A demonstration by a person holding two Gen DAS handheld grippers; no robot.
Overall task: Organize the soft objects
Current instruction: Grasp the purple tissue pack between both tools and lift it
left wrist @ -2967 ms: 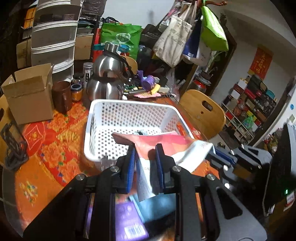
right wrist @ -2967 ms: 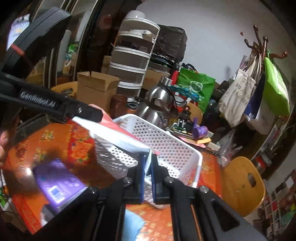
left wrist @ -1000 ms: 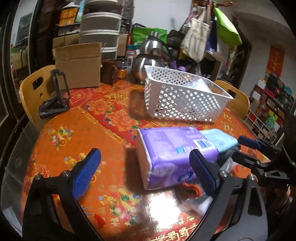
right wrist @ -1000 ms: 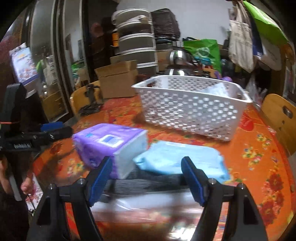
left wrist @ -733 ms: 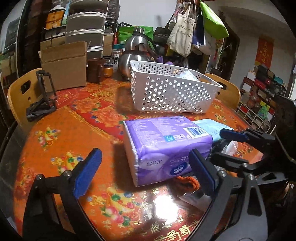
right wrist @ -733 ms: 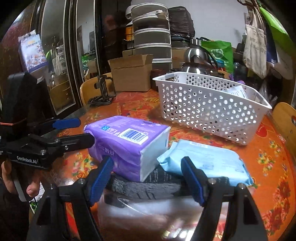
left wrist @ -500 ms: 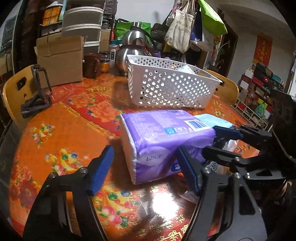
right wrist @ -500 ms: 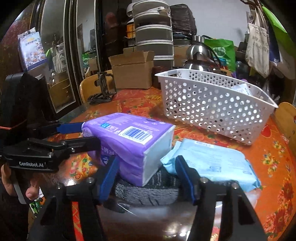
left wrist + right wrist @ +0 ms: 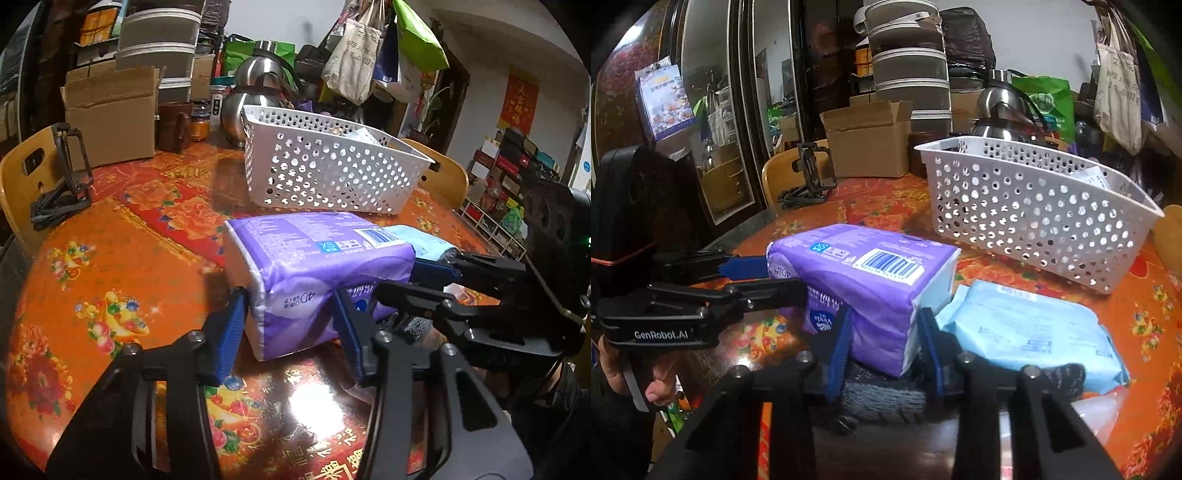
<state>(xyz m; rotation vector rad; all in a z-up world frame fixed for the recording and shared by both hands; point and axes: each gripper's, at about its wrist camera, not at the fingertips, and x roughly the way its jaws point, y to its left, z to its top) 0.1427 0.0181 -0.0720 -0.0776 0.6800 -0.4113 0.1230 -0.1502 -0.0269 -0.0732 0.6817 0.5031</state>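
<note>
Grippers first: my left gripper (image 9: 290, 319) has narrowed since half a second ago, and its blue pads now press both sides of the purple tissue pack (image 9: 314, 277) at the pack's near end. My right gripper (image 9: 884, 341) has narrowed too and now clamps the same purple pack from the other side, pads flush against its corner. The pack sits at the near edge of the table (image 9: 110, 280), and in the right wrist view it rests partly on a dark grey knitted cloth (image 9: 886, 393). Just beside it, touching, lies the light blue wipes pack (image 9: 1030, 332), unmoved. Three seconds ago both grippers held a pink-and-white packet over the white basket (image 9: 332, 170); a white packet (image 9: 1095, 179) now leans inside the basket at its far end. Behind the basket stand a steel kettle (image 9: 258, 74) and a cardboard box (image 9: 110, 118) toward the table's far left edge
</note>
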